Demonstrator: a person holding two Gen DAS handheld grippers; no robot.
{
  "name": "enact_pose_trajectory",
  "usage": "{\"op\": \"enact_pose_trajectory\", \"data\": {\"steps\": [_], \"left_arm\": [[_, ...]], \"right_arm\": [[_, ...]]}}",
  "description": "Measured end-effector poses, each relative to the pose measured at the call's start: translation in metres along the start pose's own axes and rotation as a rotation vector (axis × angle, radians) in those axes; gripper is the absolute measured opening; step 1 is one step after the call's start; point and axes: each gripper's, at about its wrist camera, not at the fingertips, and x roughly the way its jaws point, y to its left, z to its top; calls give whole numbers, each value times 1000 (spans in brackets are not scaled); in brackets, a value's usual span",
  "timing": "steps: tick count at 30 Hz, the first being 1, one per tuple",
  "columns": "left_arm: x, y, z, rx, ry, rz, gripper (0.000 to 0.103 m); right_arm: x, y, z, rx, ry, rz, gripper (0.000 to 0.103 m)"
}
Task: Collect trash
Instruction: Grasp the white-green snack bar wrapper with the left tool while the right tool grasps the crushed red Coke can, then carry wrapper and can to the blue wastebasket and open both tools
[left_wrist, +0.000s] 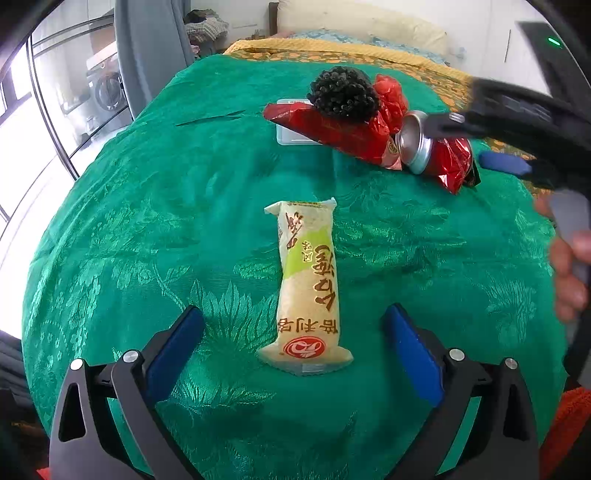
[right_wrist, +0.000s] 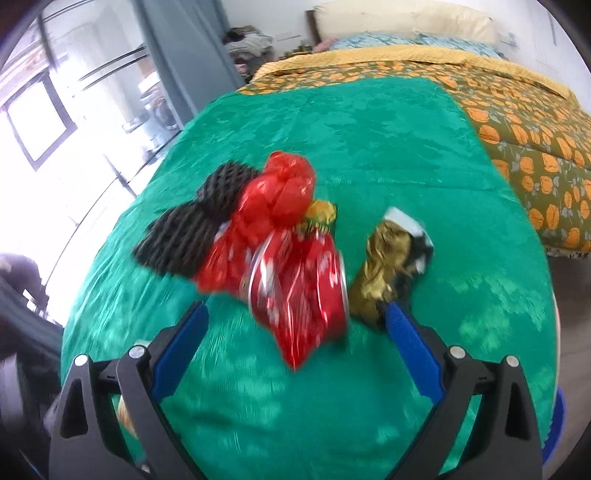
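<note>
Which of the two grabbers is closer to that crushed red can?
Right. The right gripper is wide open with the red can just ahead between its fingers. The left gripper straddles the cream snack packet, with the can well beyond it.

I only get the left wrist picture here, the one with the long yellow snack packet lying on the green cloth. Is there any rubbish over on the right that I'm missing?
Observer: Yes, a crumpled gold foil wrapper lies right of the red drink can.
Operator: Are the right tongs gripping anything?
Observer: No, the right tongs are open; the can sits just beyond their tips.
Operator: What's behind that red pile?
Observer: An orange-patterned quilt covers the bed past the shiny green cloth.
</note>
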Motion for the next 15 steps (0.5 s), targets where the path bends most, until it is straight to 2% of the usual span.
{"op": "enact_pose_trajectory", "data": {"steps": [2,3,4,6,9,15], "left_arm": [[1,0,0,0,1,-2,97],[1,1,1,1,1,-3,97],[1,1,1,1,1,-2,97],[1,1,1,0,1,-2,97],[1,1,1,0,1,-2,97],[1,1,1,0,2,-3,97]], "right_arm": [[9,1,4,21,11,-24,92],[12,1,5,25,12,-34,86],[12,0,4,23,9,-43,72],[11,1,4,3,2,-31,57],[-2,6,-4,-63,-1,-27,55],[-57,7,-44,-196,6,70,55]]}}
